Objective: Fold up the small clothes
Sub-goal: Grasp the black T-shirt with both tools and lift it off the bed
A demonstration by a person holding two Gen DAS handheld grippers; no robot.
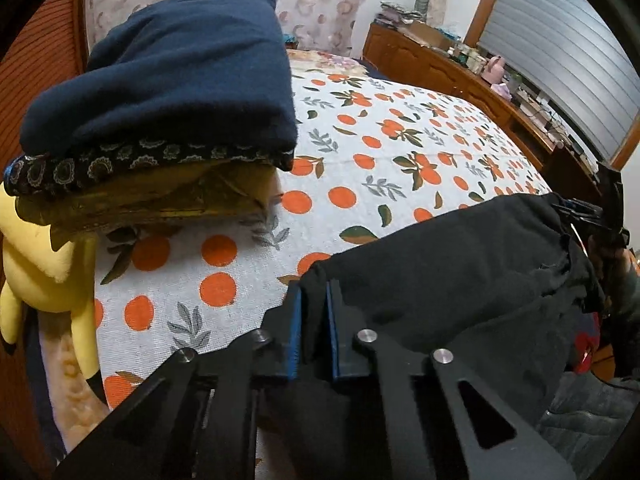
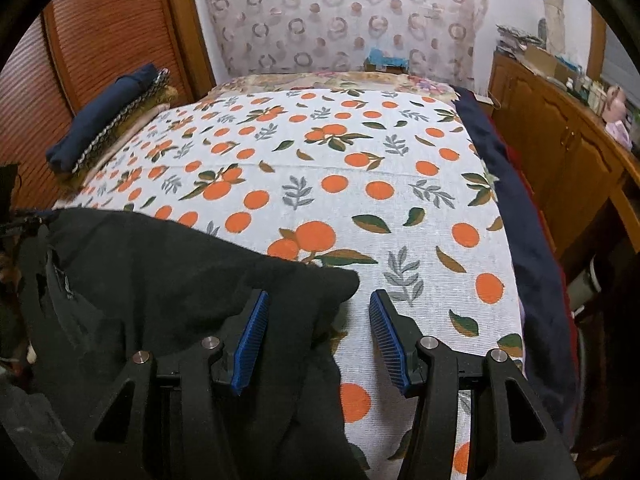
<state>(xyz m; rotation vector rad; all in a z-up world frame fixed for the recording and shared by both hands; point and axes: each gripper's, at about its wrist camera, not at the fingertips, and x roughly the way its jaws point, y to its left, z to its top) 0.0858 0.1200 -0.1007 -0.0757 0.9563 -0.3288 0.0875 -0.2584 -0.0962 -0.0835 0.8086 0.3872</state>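
The left claw (image 1: 314, 330) is clamped on a corner of the black garment (image 1: 452, 264); the right claw (image 2: 318, 342) is spread, with cloth lying against only its left pad. The garment is stretched sideways between both claws over the bed (image 2: 360, 184), and its free corner is nearest the right claw
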